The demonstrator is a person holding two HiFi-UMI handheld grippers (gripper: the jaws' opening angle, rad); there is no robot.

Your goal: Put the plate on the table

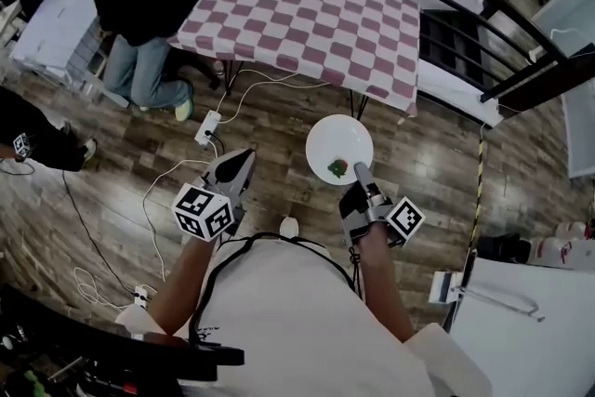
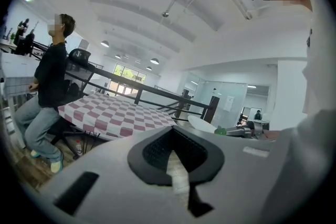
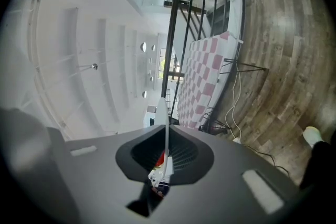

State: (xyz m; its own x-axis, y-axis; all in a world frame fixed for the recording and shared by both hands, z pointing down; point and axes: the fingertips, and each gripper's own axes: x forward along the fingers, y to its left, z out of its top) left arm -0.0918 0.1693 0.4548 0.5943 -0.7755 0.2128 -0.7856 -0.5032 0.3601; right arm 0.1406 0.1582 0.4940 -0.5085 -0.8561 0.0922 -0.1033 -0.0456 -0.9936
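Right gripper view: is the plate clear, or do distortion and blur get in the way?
Right gripper view: fisheye bending, plate edge-on, a thin sharp line; head view: plate evenly lit, crisp, no glare; left gripper view: only its small rim.

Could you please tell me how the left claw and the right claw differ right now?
The right claw grips the white plate by its rim, while the left claw is shut on nothing. The right claw is rolled onto its side, keeping the plate level, while the left claw sits upright. Both point toward the checked table.
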